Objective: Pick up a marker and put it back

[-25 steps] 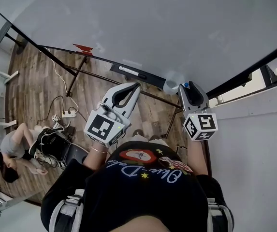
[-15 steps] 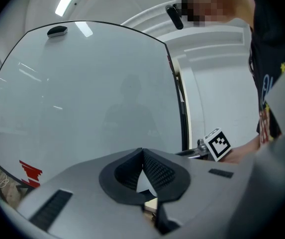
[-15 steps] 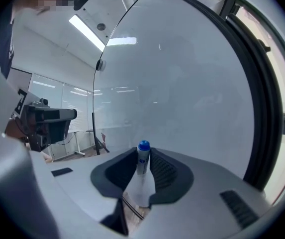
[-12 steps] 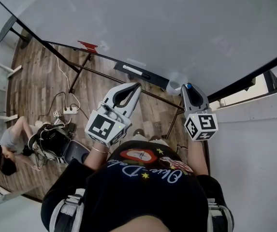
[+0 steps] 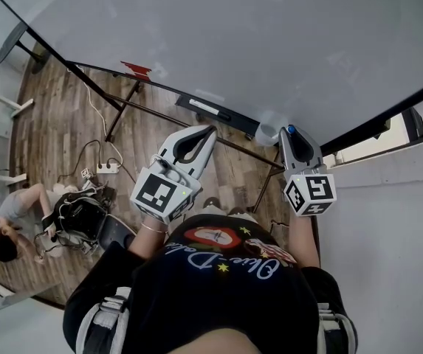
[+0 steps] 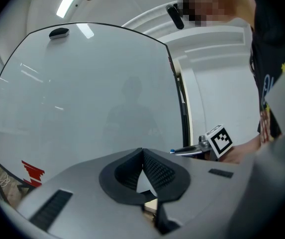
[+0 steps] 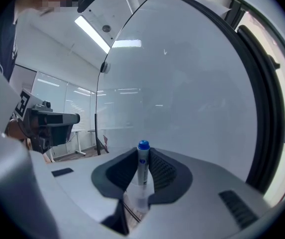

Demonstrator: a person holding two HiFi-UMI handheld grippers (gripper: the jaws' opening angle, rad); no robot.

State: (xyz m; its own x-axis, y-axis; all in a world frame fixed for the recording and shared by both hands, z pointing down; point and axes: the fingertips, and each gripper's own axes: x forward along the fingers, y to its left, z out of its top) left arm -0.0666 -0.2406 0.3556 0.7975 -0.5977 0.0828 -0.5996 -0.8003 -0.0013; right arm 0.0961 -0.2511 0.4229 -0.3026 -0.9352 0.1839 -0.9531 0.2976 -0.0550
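A marker with a blue cap [image 7: 142, 159] stands upright between the pads of my right gripper [image 7: 142, 156], its lower end in a clear cup [image 7: 139, 199]. The jaws are closing and both pads touch the marker's barrel. In the head view the right gripper [image 5: 291, 133] points up at the whiteboard [image 5: 233, 43], with the blue cap [image 5: 291, 130] at its tips beside the clear cup [image 5: 263, 132]. My left gripper [image 5: 210, 130] is held a little to the left, below the board's tray. Its jaws [image 6: 142, 153] are shut with nothing between them.
A black tray with a white eraser [image 5: 207, 109] runs along the whiteboard's lower edge. A red mark [image 5: 136, 68] sits on the board's left part. A person [image 5: 12, 227] crouches by bags and cables on the wooden floor. A window frame [image 5: 418, 116] borders the right side.
The right gripper's jaws have closed in on the marker and it has shifted slightly to the right. The left gripper has stayed put. The person on the floor has moved.
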